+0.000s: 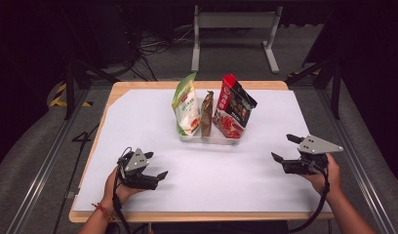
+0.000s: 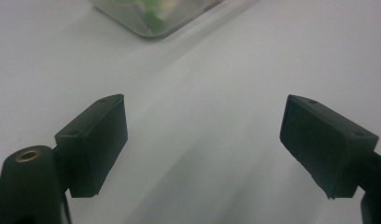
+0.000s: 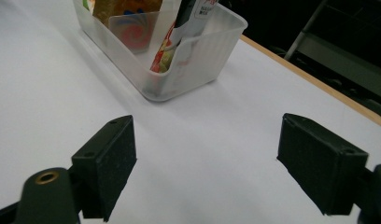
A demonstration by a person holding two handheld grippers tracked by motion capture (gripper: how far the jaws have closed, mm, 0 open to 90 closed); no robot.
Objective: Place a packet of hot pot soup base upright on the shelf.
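Here, you hold both grippers low over the white sheet [image 1: 207, 170] that covers the wooden table [image 1: 138, 85], one near each front corner. Your left gripper [image 1: 155, 165] sits at the near left, its two black jaws spread wide with nothing between them; in the left gripper view its fingertips [image 2: 97, 140] frame bare white surface, with a corner of the clear plastic bin [image 2: 151, 21] blurred at the top edge. Your right gripper [image 1: 286, 147] rests at the near right, jaws likewise parted and empty, pointing toward the middle of the table; in the right gripper view its pads [image 3: 109, 161] stand well apart, with the bin [image 3: 179, 70] ahead of them and to the left.

The bin [image 1: 211, 139] stands at the centre of the table, toward the far side, well apart from both grippers. Three snack packs stand upright in it, side by side: a green-and-white bag [image 1: 186, 105] on the left, a narrow brown pouch [image 1: 207, 114] in the middle, and a red-and-black pack [image 1: 233, 109] on the right, leaning outward. Neither gripper touches the bin or its contents.
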